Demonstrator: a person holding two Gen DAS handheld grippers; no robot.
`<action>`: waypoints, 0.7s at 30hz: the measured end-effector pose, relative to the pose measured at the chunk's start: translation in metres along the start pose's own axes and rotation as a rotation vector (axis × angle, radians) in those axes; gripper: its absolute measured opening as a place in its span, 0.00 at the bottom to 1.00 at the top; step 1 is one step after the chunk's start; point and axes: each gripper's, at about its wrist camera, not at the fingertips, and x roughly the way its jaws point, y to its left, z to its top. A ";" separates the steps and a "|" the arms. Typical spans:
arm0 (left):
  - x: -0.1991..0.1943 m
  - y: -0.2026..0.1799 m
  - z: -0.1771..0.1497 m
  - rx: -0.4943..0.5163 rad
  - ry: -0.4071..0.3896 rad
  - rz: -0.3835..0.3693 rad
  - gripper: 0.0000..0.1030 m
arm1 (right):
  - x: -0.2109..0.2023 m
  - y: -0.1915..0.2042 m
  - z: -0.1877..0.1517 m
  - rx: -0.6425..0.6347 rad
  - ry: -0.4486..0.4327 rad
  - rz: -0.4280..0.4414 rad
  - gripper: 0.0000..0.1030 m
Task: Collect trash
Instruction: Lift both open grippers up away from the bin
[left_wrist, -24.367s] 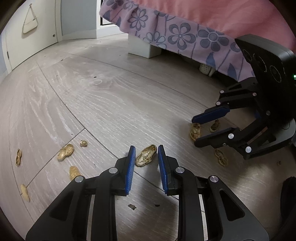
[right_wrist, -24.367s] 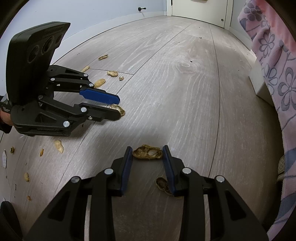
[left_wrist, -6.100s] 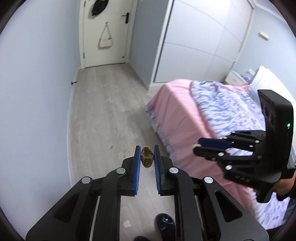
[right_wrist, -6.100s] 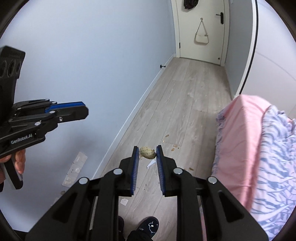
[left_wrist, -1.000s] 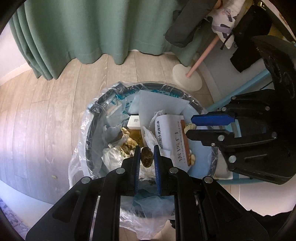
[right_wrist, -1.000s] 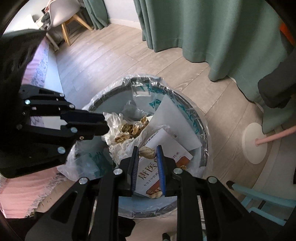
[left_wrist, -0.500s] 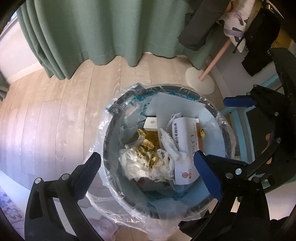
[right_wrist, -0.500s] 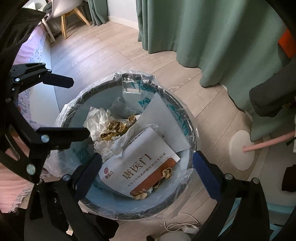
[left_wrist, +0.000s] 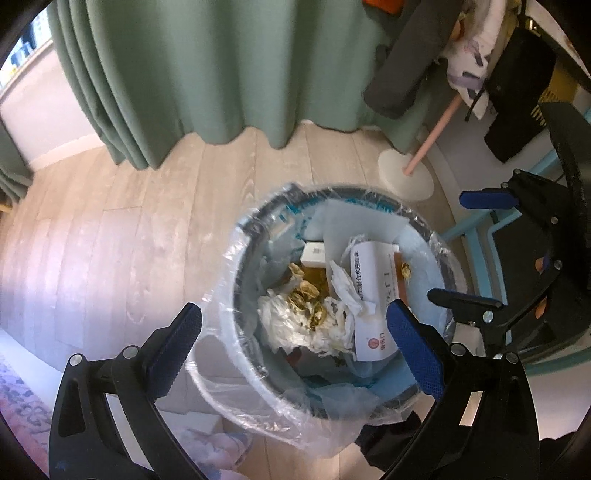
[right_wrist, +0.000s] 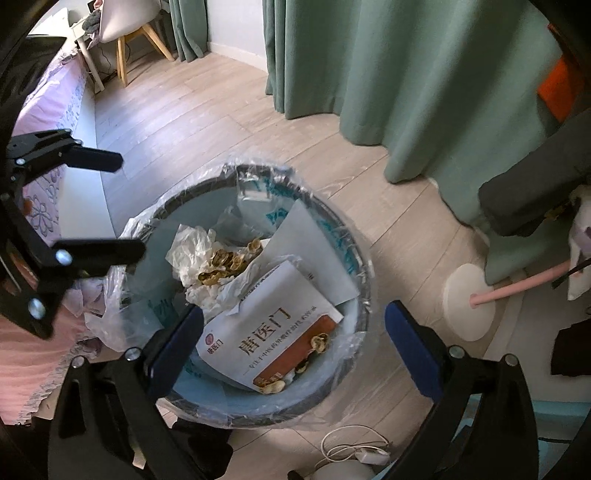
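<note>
A round trash bin (left_wrist: 236, 266) with a clear plastic liner stands on the wood floor below both grippers. Inside lie crumpled tissue, a heap of peanut shells (left_wrist: 306, 299) and a white printed paper bag (right_wrist: 273, 332) with a few more shells (right_wrist: 319, 341) on it. My left gripper (left_wrist: 291, 314) hangs open above the bin's near side, nothing between its blue pads. My right gripper (right_wrist: 293, 312) is also open and empty over the bin (right_wrist: 365, 266). Each shows in the other's view: right gripper (left_wrist: 448, 247), left gripper (right_wrist: 129, 206).
A green curtain (left_wrist: 192, 85) hangs behind the bin. A pink pole on a white round base (left_wrist: 406, 173) with hanging clothes stands to one side, beside a light blue frame (left_wrist: 469, 225). A floral bedspread (right_wrist: 44, 184), a wooden-legged chair (right_wrist: 129, 33) and a white cable (right_wrist: 351, 446) are nearby.
Both grippers went from shut on a peanut shell to wide open; the shells are gone from the pads and lie in the bin. The left gripper rose a little.
</note>
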 end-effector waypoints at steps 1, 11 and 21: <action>-0.005 0.000 0.001 0.002 -0.008 0.005 0.94 | -0.003 -0.001 0.000 0.001 -0.002 -0.002 0.93; -0.129 -0.025 0.041 0.037 -0.300 0.037 0.94 | -0.059 -0.007 0.002 0.053 -0.068 -0.022 0.93; -0.229 -0.010 0.071 -0.185 -0.390 0.033 0.94 | -0.167 -0.025 0.020 0.141 -0.165 -0.066 0.93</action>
